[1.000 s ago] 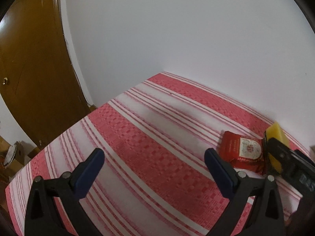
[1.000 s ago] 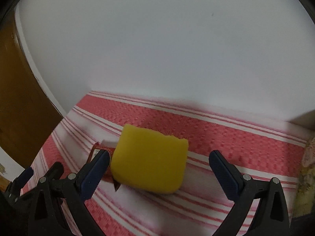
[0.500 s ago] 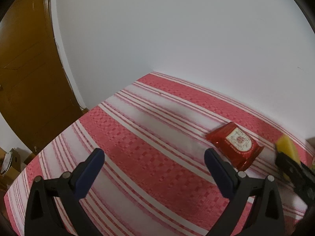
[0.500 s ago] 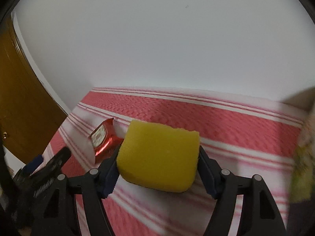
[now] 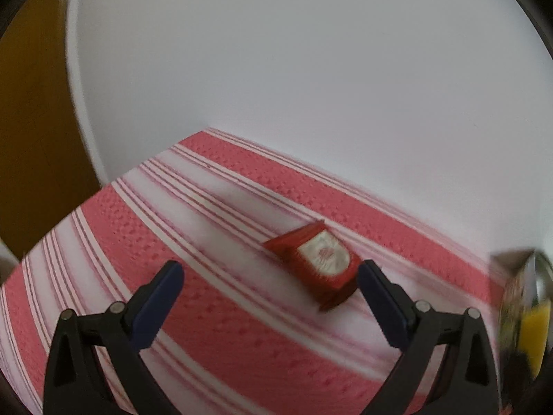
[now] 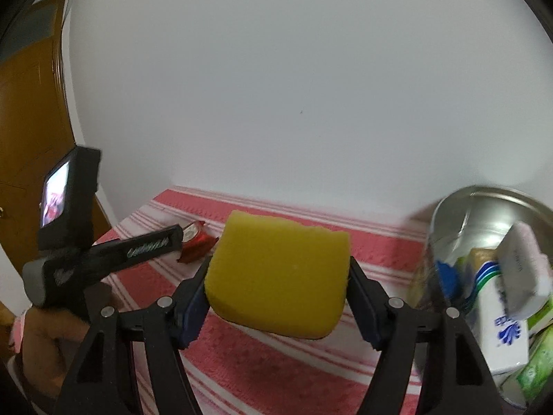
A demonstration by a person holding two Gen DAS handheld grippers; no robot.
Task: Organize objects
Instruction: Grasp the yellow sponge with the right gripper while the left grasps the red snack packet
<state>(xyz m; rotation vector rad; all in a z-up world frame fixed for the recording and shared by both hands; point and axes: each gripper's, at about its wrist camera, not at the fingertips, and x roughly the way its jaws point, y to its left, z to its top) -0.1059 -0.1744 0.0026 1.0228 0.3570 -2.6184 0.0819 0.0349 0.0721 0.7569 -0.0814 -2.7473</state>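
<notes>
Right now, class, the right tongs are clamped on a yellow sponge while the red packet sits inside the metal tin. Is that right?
Not quite. The right tongs do clamp the yellow sponge, but the red packet lies on the striped cloth, not in the metal tin; the left wrist view shows it.

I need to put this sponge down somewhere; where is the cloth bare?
The striped cloth is bare left of the red packet, out to its edge, and between the packet and the metal tin. The tin itself is crowded with boxes.

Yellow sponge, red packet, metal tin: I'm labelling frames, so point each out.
yellow sponge (image 6: pixel 278 273), right wrist view, front face.
red packet (image 5: pixel 319 259), left wrist view, white label.
metal tin (image 6: pixel 484 207), right wrist view, inner wall.
</notes>
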